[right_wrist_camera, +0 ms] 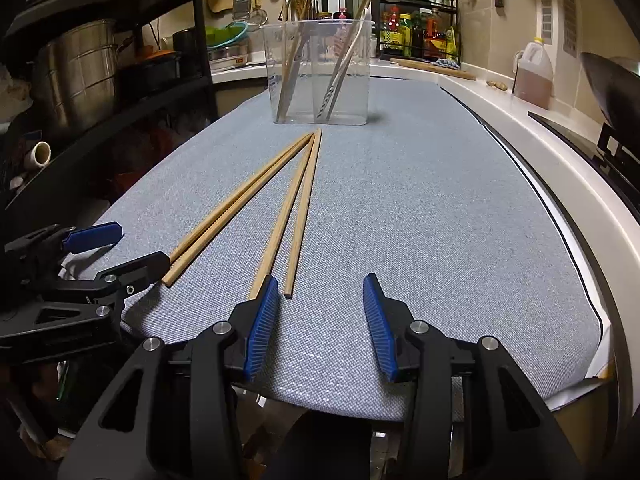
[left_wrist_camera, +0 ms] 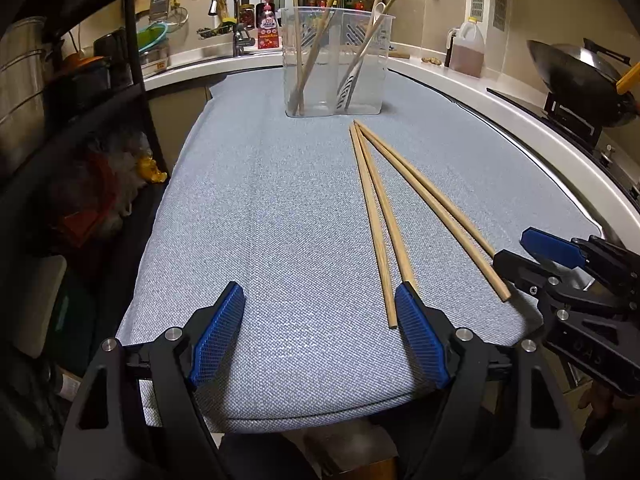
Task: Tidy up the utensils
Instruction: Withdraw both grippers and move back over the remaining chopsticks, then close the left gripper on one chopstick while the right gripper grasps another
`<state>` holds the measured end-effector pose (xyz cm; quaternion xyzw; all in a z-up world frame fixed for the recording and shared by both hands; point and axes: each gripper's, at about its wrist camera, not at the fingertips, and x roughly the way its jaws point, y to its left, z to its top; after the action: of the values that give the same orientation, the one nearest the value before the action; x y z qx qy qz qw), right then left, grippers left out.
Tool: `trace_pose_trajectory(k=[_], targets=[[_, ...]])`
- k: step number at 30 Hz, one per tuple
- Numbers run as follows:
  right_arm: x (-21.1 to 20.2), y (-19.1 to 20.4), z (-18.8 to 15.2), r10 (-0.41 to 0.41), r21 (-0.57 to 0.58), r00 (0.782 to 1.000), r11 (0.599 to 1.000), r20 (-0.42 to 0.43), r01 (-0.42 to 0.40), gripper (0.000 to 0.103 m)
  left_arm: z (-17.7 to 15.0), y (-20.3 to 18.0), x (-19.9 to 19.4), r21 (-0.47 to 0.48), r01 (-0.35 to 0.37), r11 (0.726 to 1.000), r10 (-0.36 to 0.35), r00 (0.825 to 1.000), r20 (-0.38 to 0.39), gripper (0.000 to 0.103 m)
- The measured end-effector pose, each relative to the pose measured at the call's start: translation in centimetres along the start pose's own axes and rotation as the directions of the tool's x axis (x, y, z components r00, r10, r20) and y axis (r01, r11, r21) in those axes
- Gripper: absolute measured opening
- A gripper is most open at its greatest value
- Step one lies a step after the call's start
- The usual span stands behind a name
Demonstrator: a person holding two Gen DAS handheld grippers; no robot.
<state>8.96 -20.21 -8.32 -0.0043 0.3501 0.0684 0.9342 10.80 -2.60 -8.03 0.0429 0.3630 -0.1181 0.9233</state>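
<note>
Ahead of both tools, at the far end of the grey-blue woven cloth [left_wrist_camera: 260,216] over the counter, stands the clear plastic two-compartment holder [left_wrist_camera: 334,60], already holding chopsticks and a slotted utensil. Between it and the tools lie four long wooden chopsticks [right_wrist_camera: 296,216], tips converging toward the holder. The step in hand looks like reaching for a pickup. The right gripper [right_wrist_camera: 320,320] is partly open and empty, one near end between its jaws, so it likely needs to ease forward and close. The left gripper [left_wrist_camera: 320,328] is wide and empty, chopsticks just right of its right pad. Beyond: sink tap [left_wrist_camera: 228,8], spice rack [right_wrist_camera: 420,28], wok [left_wrist_camera: 580,76].
</note>
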Motion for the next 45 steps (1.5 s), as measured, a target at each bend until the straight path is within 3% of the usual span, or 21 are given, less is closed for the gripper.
trace_pose_trajectory(k=[8,16,21,26,28,29,33,37,45], targets=[[1.3,-0.4,0.3,0.000,-0.009,0.997,1.000,0.071,0.001,0.046,0.8,-0.2,1.1,0.011,-0.002,1.000,0.002,1.000,0.028,0.076],[2.3,-0.1,-0.1,0.008,-0.024,0.983,1.000,0.184,-0.003,0.044,0.5,-1.0,1.6,0.010,-0.008,1.000,0.007,0.993,0.121,0.071],[2.2,0.4,-0.5,0.023,-0.037,0.976,0.999,0.214,-0.015,0.028,-0.2,-2.1,1.2,0.047,0.016,0.999,-0.023,0.986,0.166,0.041],[1.6,0.4,-1.1,0.018,-0.025,0.972,1.000,0.233,-0.012,0.019,-0.7,-2.6,0.8,0.048,0.015,0.999,-0.024,0.981,0.191,0.032],[1.6,0.5,-1.0,0.034,-0.030,0.972,0.999,0.231,-0.028,0.007,-0.7,-3.0,0.7,0.072,0.033,0.997,-0.047,0.981,0.190,0.019],[1.7,0.7,-0.9,0.047,-0.040,0.973,0.998,0.224,-0.039,0.005,-0.5,-3.2,0.8,0.090,0.040,0.995,-0.056,0.982,0.183,0.006],[1.5,0.4,-0.2,0.033,-0.022,0.983,0.999,0.180,-0.029,0.005,-0.1,-2.8,0.4,0.068,0.050,0.996,-0.059,0.987,0.147,0.006],[0.1,-0.4,0.1,0.027,0.001,0.982,1.000,0.186,-0.028,0.005,0.4,-1.9,-1.6,0.054,0.044,0.998,-0.053,0.981,0.188,0.006],[-4.1,-0.6,1.7,0.022,0.000,0.958,1.000,0.287,-0.023,0.005,2.9,-1.2,-6.4,0.065,0.021,0.998,-0.041,0.946,0.321,0.006]])
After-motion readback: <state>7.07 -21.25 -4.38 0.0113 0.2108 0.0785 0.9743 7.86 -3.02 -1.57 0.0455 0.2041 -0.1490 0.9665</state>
